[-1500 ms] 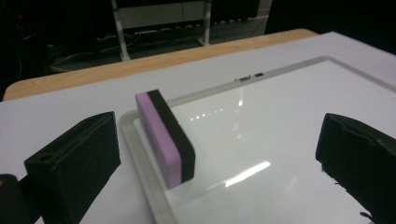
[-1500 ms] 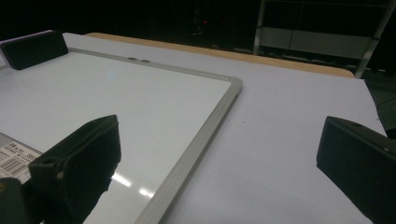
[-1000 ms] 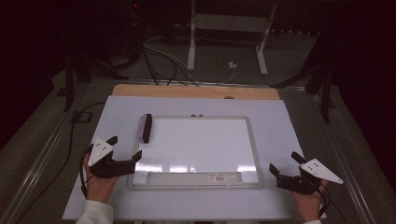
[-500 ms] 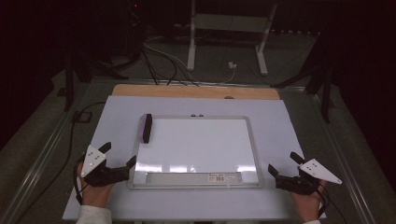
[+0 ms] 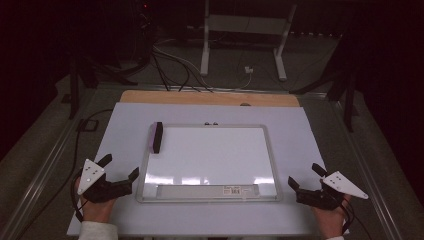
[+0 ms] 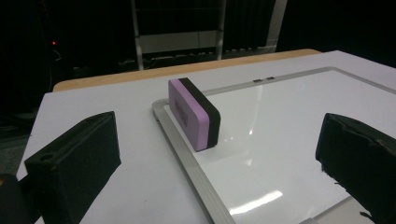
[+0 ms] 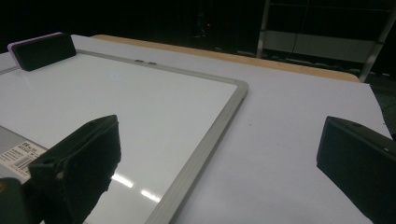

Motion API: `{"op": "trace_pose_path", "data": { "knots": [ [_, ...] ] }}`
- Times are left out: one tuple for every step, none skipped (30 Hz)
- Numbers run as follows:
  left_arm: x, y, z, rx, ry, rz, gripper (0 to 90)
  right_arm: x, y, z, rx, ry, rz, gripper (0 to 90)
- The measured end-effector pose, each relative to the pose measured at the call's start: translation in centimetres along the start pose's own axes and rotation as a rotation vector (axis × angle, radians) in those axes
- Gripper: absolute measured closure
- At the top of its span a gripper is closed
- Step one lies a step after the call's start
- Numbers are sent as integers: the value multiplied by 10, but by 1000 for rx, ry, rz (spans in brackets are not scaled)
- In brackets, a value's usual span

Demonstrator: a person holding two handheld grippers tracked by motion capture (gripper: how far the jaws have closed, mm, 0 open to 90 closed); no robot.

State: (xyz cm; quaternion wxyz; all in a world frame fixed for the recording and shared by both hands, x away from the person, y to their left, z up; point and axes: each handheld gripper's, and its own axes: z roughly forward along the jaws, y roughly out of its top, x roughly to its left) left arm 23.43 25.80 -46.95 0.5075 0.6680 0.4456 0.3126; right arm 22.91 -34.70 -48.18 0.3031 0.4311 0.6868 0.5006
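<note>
— On the whiteboard's [image 5: 210,160] far left corner, what stands there?

— An eraser [image 5: 157,137], a purple block with a black felt face, set on its long edge just inside the silver frame. The left gripper view shows it [image 6: 194,113] upright, purple side toward the frame.

— And the left hand-held gripper [image 5: 118,168]?

— Jaws spread wide, holding nothing, low over the white bench [image 5: 125,117] just beside the board's near left corner, well short of the eraser.

— The right hand-held gripper [image 5: 306,177]?

— Also wide open and empty, near the board's near right corner, not touching it.

— Anything lying on the board?

— A grey tray strip with a barcode label [image 5: 239,190] along the near edge.
</note>
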Motion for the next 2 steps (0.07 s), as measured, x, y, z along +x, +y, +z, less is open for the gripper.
{"op": "trace_pose_path", "data": {
  "knots": [
    [1,0,0,3,5,-2,7,0,0,0,1,0,0,3],
    [1,-1,1,10,15,-7,7,-1,-1,1,6,-2,5,3]
  ]
}}
